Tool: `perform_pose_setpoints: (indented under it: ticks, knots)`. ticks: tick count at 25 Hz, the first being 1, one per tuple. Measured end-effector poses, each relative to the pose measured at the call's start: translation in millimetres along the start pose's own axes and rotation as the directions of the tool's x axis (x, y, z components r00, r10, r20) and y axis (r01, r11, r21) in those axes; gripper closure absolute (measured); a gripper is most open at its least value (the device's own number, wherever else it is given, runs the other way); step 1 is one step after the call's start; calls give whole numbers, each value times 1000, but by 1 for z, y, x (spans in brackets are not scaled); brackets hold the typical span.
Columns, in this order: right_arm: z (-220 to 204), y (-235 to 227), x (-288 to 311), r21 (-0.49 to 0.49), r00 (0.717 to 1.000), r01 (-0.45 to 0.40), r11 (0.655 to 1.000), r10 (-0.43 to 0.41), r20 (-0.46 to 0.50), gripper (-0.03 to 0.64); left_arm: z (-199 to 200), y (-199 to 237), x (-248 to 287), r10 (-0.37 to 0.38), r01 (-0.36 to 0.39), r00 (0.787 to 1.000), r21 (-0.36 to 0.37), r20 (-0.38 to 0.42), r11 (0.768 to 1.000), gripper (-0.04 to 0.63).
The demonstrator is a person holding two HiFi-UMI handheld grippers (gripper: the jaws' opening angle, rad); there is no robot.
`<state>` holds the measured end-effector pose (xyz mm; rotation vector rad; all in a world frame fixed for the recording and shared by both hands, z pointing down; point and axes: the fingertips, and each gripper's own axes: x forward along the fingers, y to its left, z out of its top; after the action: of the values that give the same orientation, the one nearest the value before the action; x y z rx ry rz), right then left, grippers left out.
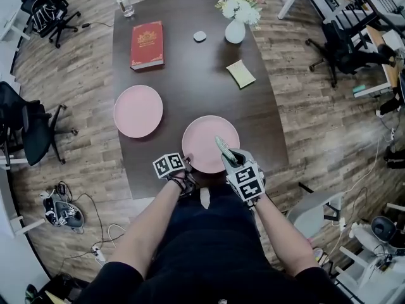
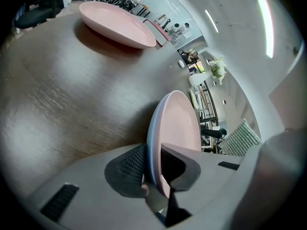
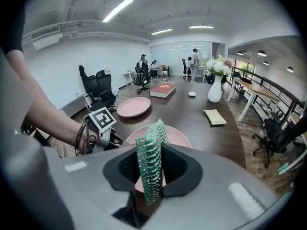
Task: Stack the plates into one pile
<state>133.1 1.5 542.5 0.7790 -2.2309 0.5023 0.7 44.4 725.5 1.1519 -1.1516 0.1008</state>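
Observation:
Two pink plates lie on the dark table (image 1: pixel 190 81). The far plate (image 1: pixel 138 110) (image 2: pixel 117 23) (image 3: pixel 134 106) sits alone to the left. The near plate (image 1: pixel 211 141) (image 2: pixel 180 128) (image 3: pixel 175 137) lies by the table's front edge. My left gripper (image 1: pixel 188 171) (image 2: pixel 153 169) is shut on that plate's near rim, with a pad on each face. My right gripper (image 1: pixel 229 156) (image 3: pixel 149 174) hovers over the plate's right side, shut on a green textured sponge (image 1: pixel 223 147) (image 3: pixel 151 162) that stands upright between its pads.
A red book (image 1: pixel 147 44), a glass (image 1: pixel 125 6), a small white object (image 1: pixel 199 36), a white vase of flowers (image 1: pixel 235 30) and a yellow notepad (image 1: pixel 240 73) occupy the table's far half. Office chairs (image 1: pixel 31 128) stand around on the wooden floor.

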Motion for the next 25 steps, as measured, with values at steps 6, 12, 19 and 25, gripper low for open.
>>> perform_pose_setpoints:
  ticks: [6, 12, 19, 25]
  knots:
    - [-8, -11, 40, -151, 996, 45, 987, -56, -67, 532, 0, -2, -1, -1, 1, 1000, -16, -6, 1000, 546]
    - [-13, -22, 79, -301, 984, 82, 950, -124, -124, 532, -2, -2, -1, 7, -7, 1000, -24, -10, 1000, 548]
    - [-29, -34, 119, -405, 955, 85, 910, -190, -227, 532, -5, -1, -2, 11, -11, 1000, -37, -12, 999, 549]
    - [-43, -26, 148, -356, 945, 17, 934, -131, -300, 532, -9, -2, -3, 13, -14, 1000, -45, -16, 999, 549]
